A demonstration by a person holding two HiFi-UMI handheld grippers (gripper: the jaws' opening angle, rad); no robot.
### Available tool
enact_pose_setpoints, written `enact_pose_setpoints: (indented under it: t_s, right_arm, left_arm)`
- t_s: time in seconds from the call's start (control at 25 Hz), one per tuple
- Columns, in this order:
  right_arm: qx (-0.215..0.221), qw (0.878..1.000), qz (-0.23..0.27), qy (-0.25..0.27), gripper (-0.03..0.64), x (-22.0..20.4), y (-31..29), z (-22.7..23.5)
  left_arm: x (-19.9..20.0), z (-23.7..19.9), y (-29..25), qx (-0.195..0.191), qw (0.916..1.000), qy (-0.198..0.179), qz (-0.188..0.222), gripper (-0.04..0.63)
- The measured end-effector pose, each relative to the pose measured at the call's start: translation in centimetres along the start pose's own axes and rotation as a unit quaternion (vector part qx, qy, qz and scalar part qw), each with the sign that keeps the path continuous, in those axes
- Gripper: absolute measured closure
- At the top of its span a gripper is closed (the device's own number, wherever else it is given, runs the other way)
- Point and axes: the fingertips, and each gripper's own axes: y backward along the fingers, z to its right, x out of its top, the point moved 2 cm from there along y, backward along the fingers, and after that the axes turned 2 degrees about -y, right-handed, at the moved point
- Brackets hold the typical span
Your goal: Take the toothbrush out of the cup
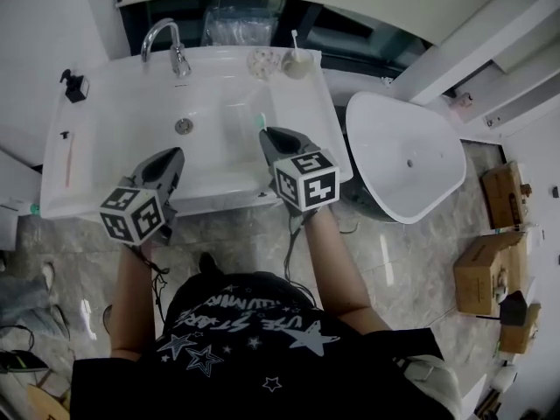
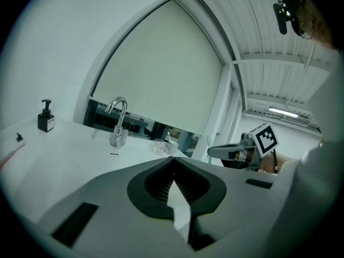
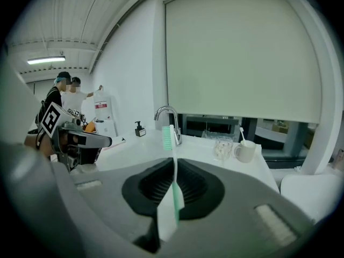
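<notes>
Right gripper view: right gripper (image 3: 174, 163) clenched on green toothbrush (image 3: 168, 136), bristles up, well in front of faucet (image 3: 169, 120), so already out | mug (image 3: 246, 151) right of faucet | left gripper (image 2: 173, 165) closed, empty, idle.

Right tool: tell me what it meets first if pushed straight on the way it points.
Likely the faucet: in the right gripper view it stands almost dead ahead across the sink, behind the toothbrush clamped in the right tool. Depth is unclear; the brush head would touch first.
</notes>
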Motion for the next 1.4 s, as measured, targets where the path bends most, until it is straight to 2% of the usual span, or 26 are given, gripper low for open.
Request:
enact_pose_setpoints:
  t_s: [0.4,1.04,1.4]
  right_arm:
    - [0.031,0.999,0.014,-0.018,0.595,-2.8,6.0,1.4]
    - [0.096,0.995,0.012,-0.033,0.595,-9.9,16.6,0.0]
    - [0.121,0.991,0.019,-0.055,0.595,-12.2,19.5,-1.6]
  left_arm:
    - [-3.0,7.0,1.6,0.027,0.9996,-0.005,-0.002,0.589]
    - [-9.0,19.3,5.6,0.06,0.9982,-0.005,0.001,0.589]
    - [-10.9,22.7,8.2,0.073,0.9972,-0.013,-0.006,0.589]
